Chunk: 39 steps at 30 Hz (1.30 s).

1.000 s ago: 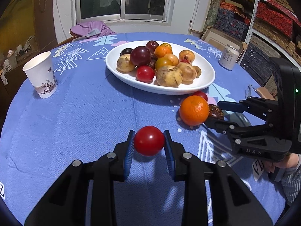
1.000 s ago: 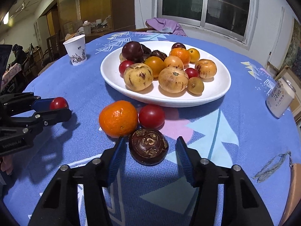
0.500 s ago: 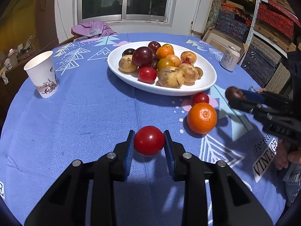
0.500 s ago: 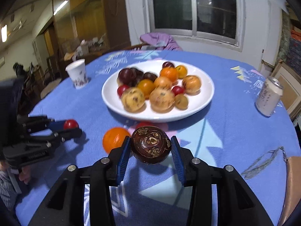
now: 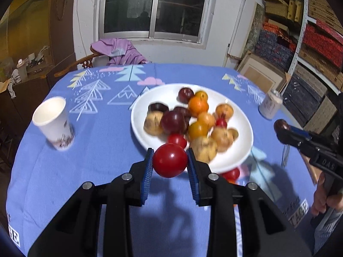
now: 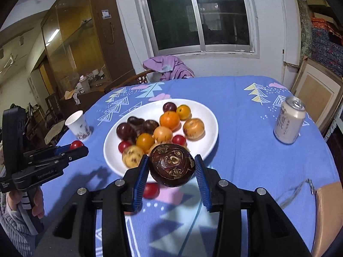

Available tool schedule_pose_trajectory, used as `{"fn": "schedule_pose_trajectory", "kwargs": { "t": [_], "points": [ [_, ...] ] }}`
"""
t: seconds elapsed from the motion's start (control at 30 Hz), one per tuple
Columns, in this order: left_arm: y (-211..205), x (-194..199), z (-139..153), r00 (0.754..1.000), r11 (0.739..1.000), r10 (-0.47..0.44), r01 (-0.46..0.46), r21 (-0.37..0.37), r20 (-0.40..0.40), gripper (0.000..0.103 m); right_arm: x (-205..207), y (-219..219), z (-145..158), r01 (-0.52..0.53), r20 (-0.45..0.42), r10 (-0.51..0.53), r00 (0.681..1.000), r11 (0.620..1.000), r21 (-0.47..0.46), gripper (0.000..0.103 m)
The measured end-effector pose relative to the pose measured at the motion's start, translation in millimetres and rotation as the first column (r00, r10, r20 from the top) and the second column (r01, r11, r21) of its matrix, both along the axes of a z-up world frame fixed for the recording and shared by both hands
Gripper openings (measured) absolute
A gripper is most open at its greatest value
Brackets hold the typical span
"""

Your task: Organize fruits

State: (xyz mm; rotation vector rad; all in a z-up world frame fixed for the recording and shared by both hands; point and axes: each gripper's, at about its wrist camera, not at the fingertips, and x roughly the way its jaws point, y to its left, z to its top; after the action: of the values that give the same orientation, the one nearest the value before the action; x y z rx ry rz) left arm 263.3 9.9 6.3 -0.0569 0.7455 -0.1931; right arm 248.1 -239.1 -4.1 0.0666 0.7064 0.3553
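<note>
Left gripper [image 5: 170, 163] clamps our red tomato [image 5: 170, 160]; right gripper [image 6: 171, 167] clamps dark brown fruit [image 6: 171, 164]; white plate [image 5: 139, 128] just ahead of both.

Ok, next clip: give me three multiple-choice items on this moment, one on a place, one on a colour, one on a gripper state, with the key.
1. Where does the drink can stand?
A. on the plate
B. on the tablecloth, right of the plate
C. inside the paper cup

2. What colour is the fruit in the left gripper?
A. red
B. green
C. yellow

3. What is the right gripper doing?
A. hanging open and empty
B. clamping a dark brown fruit
C. holding the paper cup

Key: 1 B, it stands on the cloth clear of the white plate; 2 A, the red fruit sits between the pads; 3 B, the dark brown fruit is pinched off the table.
</note>
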Motion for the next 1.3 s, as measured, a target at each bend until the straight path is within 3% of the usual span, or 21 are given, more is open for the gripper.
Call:
{"fn": "schedule_pose_trajectory", "kwargs": {
  "t": [0.17,0.5,0.53,0.6,0.63,0.67,0.7,0.83,0.93,1.03,1.2,1.3],
  "points": [
    [-19,44,5,1.000,1.000,0.000,0.000,-0.023,-0.018,0.030,41,11,-8,0.000,-0.063,0.003,0.998,0.999,0.044,0.044],
    [-54,130,-6,0.996,1.000,0.003,-0.002,0.005,-0.088,0.030,86,27,-39,0.013,-0.113,-0.013,0.994,1.000,0.000,0.044],
    [-56,136,-9,0.995,1.000,0.005,-0.004,0.008,-0.095,0.033,87,26,-42,0.015,-0.116,-0.015,0.993,1.000,0.004,0.044],
    [-57,143,-14,0.995,1.000,0.011,-0.010,0.012,-0.101,0.050,89,25,-44,0.018,-0.113,-0.016,0.993,1.000,0.015,0.046],
    [-58,145,-15,0.995,1.000,0.018,-0.017,0.017,-0.099,0.065,89,23,-45,0.023,-0.110,-0.020,0.994,1.000,0.020,0.048],
    [-57,146,-16,0.995,0.999,0.028,-0.027,0.019,-0.091,0.072,88,21,-44,0.033,-0.106,-0.030,0.994,0.999,0.029,0.059],
    [-56,144,-15,0.996,0.999,0.036,-0.035,0.009,-0.082,0.072,86,18,-42,0.042,-0.099,-0.038,0.994,0.998,0.038,0.065],
    [-41,122,1,0.998,0.999,0.036,-0.038,-0.038,-0.050,0.072,74,7,-29,0.057,-0.075,-0.052,0.996,0.996,0.069,0.065],
    [-23,90,15,0.999,0.997,0.053,-0.054,-0.062,-0.011,0.079,57,-2,-18,0.068,-0.061,-0.062,0.996,0.993,0.100,0.067],
    [-5,47,19,0.997,0.994,0.078,-0.076,-0.083,0.020,0.085,33,-14,-12,0.098,-0.044,-0.092,0.995,0.985,0.142,0.076],
    [12,-16,-5,0.996,0.986,0.089,-0.089,-0.141,-0.003,0.085,-8,-35,-17,0.146,-0.054,-0.138,0.989,0.966,0.212,0.083],
    [2,-42,-23,0.998,0.989,0.066,-0.068,-0.131,-0.018,0.085,-26,-42,-27,0.166,-0.061,-0.156,0.986,0.960,0.225,0.085]
  ]
}}
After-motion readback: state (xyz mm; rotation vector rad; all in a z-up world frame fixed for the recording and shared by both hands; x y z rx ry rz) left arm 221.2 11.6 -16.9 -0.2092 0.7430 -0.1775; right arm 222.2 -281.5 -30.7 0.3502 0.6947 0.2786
